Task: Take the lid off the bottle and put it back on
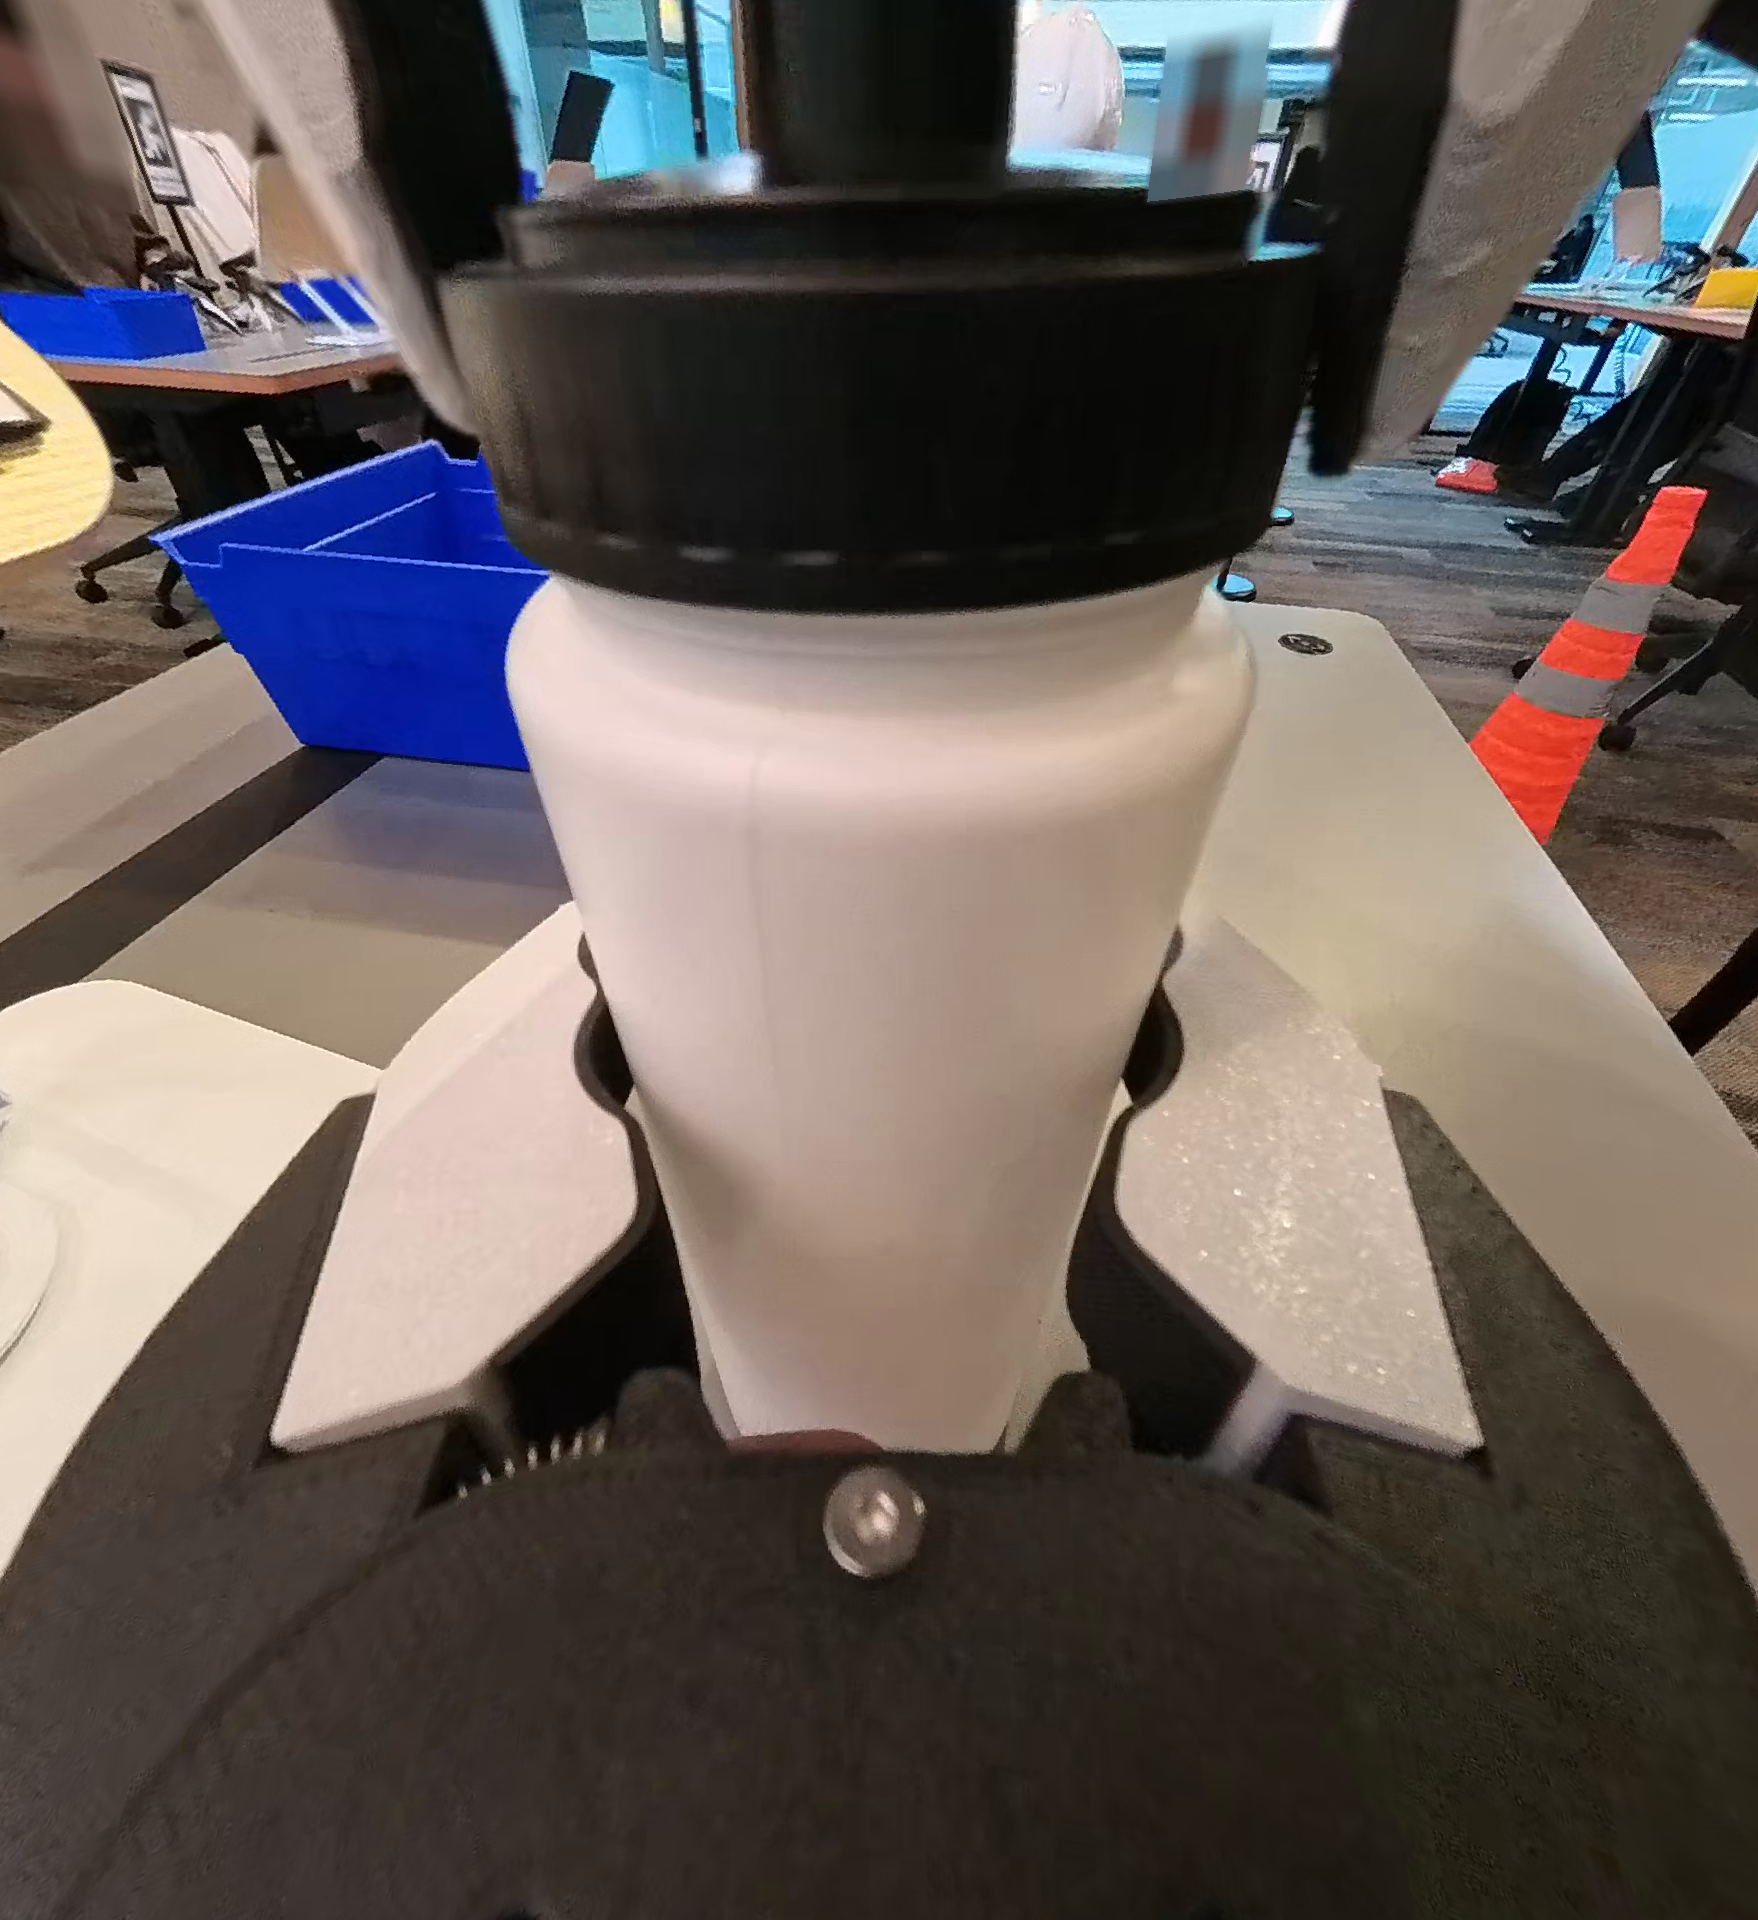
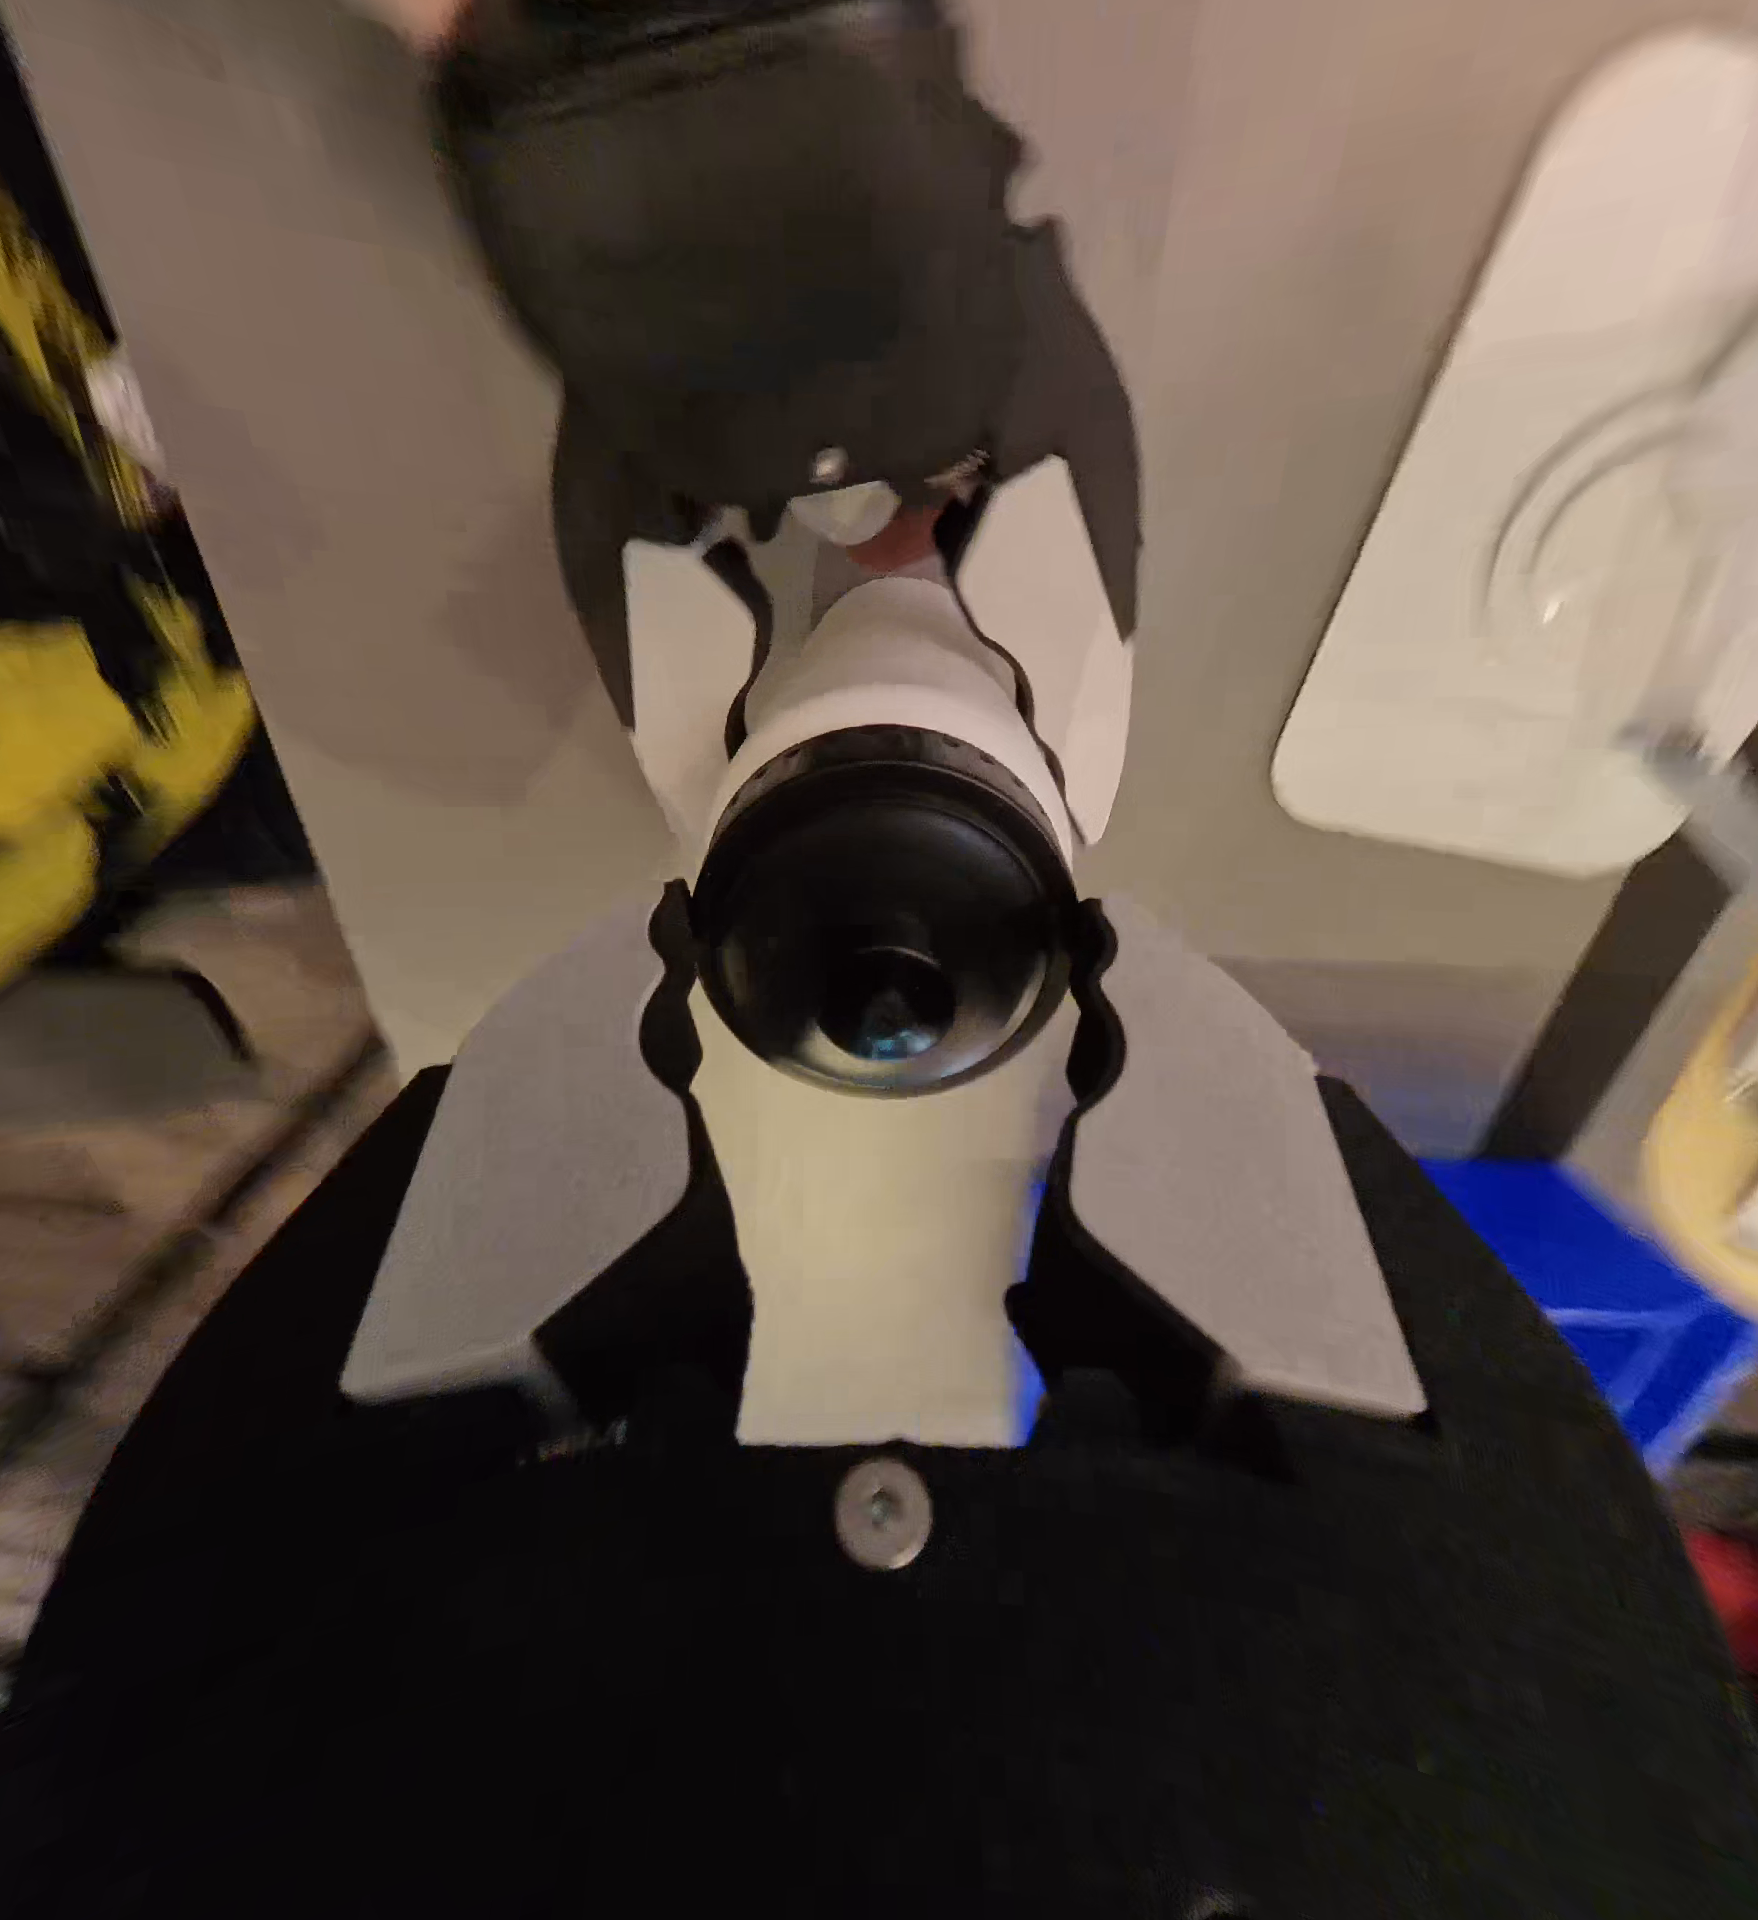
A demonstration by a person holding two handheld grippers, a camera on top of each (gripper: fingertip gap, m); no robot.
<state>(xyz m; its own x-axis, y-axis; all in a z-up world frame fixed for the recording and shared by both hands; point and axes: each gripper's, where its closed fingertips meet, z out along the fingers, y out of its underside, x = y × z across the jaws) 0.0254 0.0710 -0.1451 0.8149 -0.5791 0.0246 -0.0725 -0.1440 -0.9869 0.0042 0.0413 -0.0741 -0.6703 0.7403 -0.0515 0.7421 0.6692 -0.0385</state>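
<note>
A white bottle (image 1: 885,883) with a black ribbed lid (image 1: 875,416) stands upright between the fingers of my left gripper (image 1: 875,987), which is shut on its body. The lid sits on the bottle's neck. My right gripper (image 2: 880,935) comes from above and its fingertips press on both sides of the lid (image 2: 885,914). Its black fingers (image 1: 1358,260) also show beside the lid in the left wrist view. The right wrist view looks down on the lid, with the bottle (image 2: 885,665) and the left gripper (image 2: 885,717) beyond it. That view is blurred.
The bottle is over a white table (image 1: 1374,883). A blue bin (image 1: 366,623) stands at its far left edge. A white tray (image 1: 127,1091) with a clear glass item lies to the left. An orange cone (image 1: 1602,665) and office chairs stand on the floor to the right.
</note>
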